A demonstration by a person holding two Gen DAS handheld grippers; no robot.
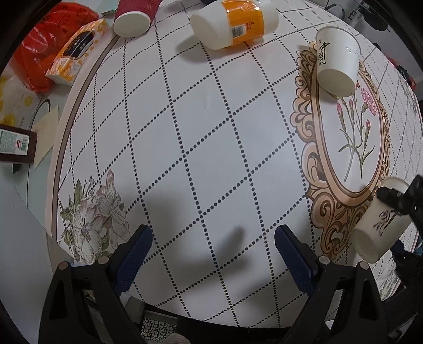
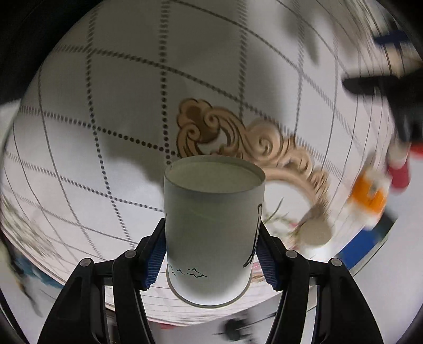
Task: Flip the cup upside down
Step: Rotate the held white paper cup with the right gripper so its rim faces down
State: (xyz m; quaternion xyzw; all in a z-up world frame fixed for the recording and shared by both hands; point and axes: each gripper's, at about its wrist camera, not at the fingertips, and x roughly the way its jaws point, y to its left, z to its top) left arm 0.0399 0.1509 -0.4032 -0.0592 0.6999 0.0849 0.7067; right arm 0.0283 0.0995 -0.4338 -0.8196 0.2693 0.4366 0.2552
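Note:
My right gripper point(image 2: 211, 238) is shut on a white paper cup point(image 2: 211, 225) with black brush writing. It holds the cup above the table with the flat base pointing away from the camera and the rim towards it. In the left wrist view the same cup point(image 1: 380, 225) hangs tilted at the right edge, held by the right gripper point(image 1: 399, 201). My left gripper point(image 1: 212, 238) is open and empty over the tablecloth near the table's front edge.
A patterned tablecloth point(image 1: 198, 132) covers the round table. A second white cup point(image 1: 337, 63) stands upside down at the back right. An orange-sleeved stack of cups point(image 1: 235, 22) lies on its side at the back. A red cup point(image 1: 134, 16), a tissue pack point(image 1: 76, 50) and a red bag point(image 1: 42, 45) are at the back left.

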